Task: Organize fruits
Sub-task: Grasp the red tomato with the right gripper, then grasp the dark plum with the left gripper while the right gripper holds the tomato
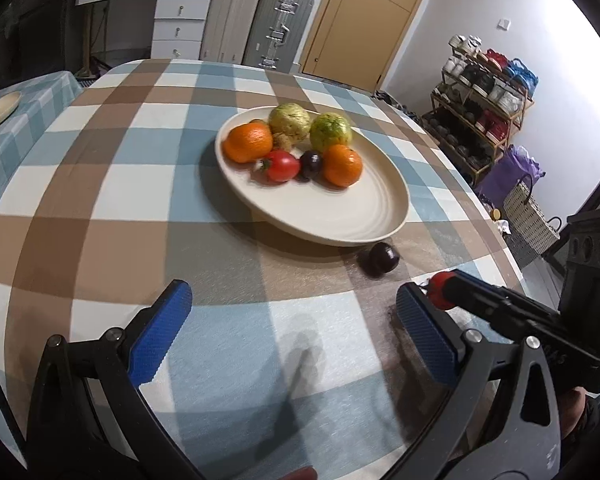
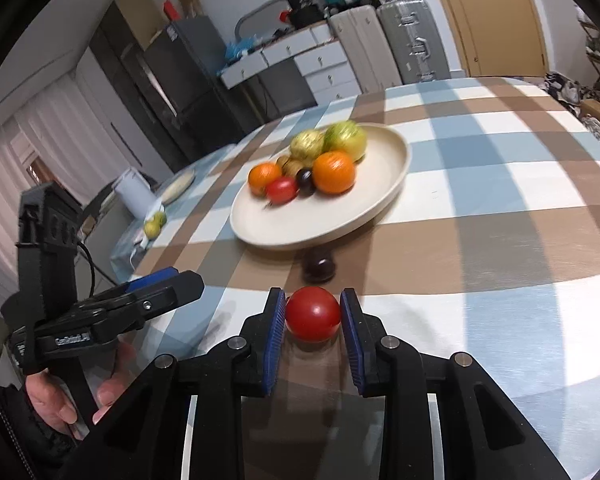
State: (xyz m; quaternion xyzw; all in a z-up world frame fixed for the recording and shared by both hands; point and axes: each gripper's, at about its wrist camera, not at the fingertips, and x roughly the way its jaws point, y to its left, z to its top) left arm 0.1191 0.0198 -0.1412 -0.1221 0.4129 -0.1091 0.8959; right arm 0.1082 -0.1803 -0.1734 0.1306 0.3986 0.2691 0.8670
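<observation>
Right gripper (image 2: 313, 316) fills the bottom of its view, blue pads clamped on a small red tomato (image 2: 313, 319), one pad on each side, the tomato low over the checked tablecloth (image 2: 500, 240) — whether it is touching the cloth, can't tell. Left gripper (image 1: 292, 320) sits empty, jaws spread wide over bare cloth, nothing between them. Just ahead of the tomato a dark plum (image 2: 319, 267) lies loose on the cloth, right up against the near edge of the cream plate (image 2: 340, 224). The plate holds two oranges, two green fruits, a red tomato, a dark plum and something brownish, all bunched at the far side; the near half is bare. Step is likely carrying the gripped tomato over to the plate. Risks: the fruit is smooth and round and held only at its sides, so it may squirt out or bruise if squeezed harder. A low carry could knock the loose plum and send it rolling, or clip the plate rim. Dropped from height, the tomato could roll across the plate into the pile. The left gripper is close beside the right, so the two could collide.
</observation>
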